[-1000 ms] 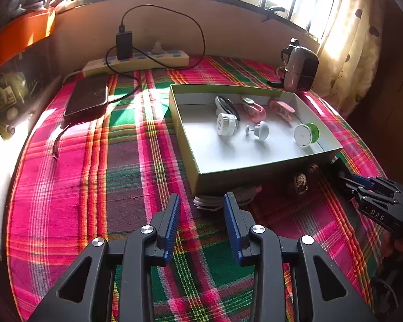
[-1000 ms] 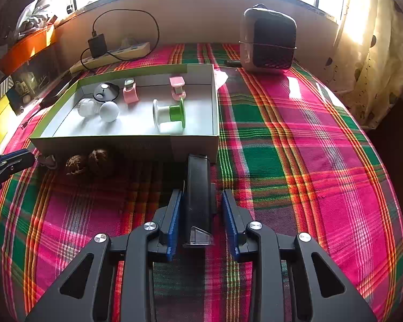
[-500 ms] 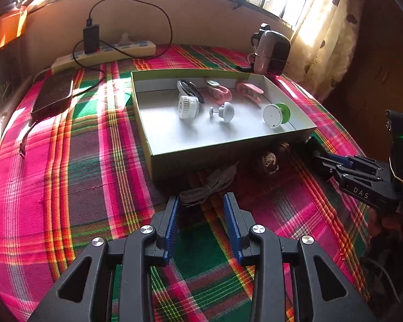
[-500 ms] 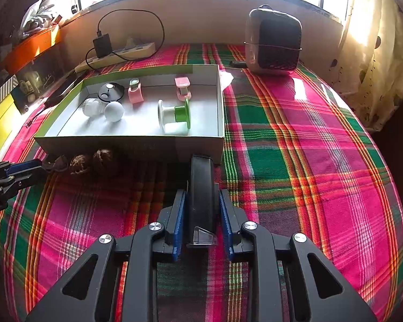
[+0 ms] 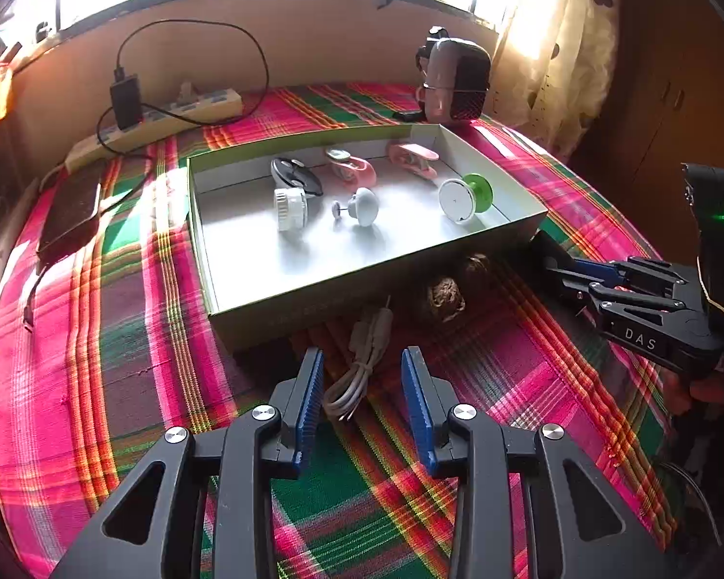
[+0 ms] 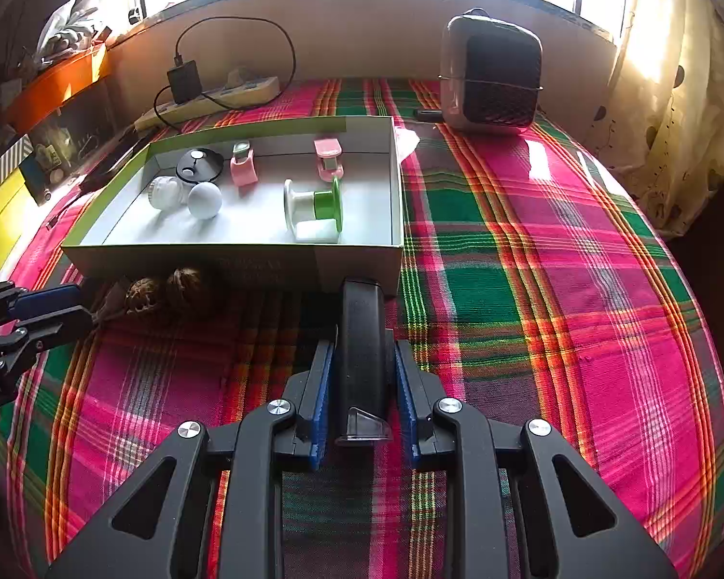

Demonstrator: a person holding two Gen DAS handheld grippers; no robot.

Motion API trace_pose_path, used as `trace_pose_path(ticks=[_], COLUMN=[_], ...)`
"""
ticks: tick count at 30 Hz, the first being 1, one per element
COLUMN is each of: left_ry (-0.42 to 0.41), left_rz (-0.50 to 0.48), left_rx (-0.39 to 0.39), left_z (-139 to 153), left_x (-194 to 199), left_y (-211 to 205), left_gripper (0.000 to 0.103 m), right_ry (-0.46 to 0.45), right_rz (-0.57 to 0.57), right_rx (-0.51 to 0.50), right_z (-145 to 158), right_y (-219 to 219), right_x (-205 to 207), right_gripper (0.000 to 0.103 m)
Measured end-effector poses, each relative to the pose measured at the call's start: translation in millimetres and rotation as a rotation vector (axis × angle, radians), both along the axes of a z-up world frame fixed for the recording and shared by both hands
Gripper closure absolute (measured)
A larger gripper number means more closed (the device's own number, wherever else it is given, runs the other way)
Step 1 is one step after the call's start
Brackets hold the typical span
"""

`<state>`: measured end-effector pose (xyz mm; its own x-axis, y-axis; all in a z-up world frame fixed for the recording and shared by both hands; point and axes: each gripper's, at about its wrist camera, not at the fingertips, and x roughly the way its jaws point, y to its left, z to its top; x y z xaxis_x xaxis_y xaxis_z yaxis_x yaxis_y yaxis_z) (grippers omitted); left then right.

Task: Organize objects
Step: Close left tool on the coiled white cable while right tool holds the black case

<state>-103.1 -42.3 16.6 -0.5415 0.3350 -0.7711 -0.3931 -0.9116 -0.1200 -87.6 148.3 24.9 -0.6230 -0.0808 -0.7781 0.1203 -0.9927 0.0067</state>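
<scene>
The plaid cloth (image 6: 545,289) covers everything under me, and on it sits the open box (image 6: 236,260) already holding a green spool (image 6: 316,205), pink clips, a white ball and a few round bits. My right gripper (image 6: 364,386) has its blue pads pressed on both flanks of the black device (image 6: 362,337), which lies on the cloth with its far end close against the box's near corner. My left gripper (image 5: 362,395) stands wide apart with nothing gripped; the bundled white cable (image 5: 362,362) lies on the cloth between its fingertips, just in front of the box wall, and the two brown husked balls (image 5: 446,294) rest beside it to the right. I'd judge the risks this way: lifting the black device straight forward could knock the box corner and shove the box along the cloth; closing on the cable too near its loose loops could pinch only one strand and let the bundle unravel as it rises. The left view alone shows the cable's lie and my right gripper from the side; the right view alone shows the pads seated on the device, where the cable is barely discernible
</scene>
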Motion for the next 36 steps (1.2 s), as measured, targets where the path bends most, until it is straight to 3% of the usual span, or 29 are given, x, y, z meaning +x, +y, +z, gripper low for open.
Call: trace_pose_path(ticks=[22, 28, 36], left_ry=[0.035, 0.035, 0.037], left_rz=[0.069, 0.079, 0.087], left_rx=[-0.100, -0.098, -0.096], left_z=[-8.1, -7.6, -7.7], left_x=[-7.9, -6.1, -5.1], left_y=[22.1, 23.4, 23.8], left_gripper=[0.073, 0.085, 0.086], right_ry=[-0.001, -0.001, -0.001], right_rz=[0.006, 0.007, 0.006], right_rx=[-0.009, -0.011, -0.011], right_z=[-0.1, -0.1, -0.1], right_y=[0.0, 0.1, 0.0], right_x=[0.2, 0.5, 0.7], right_gripper=[0.078, 0.077, 0.077])
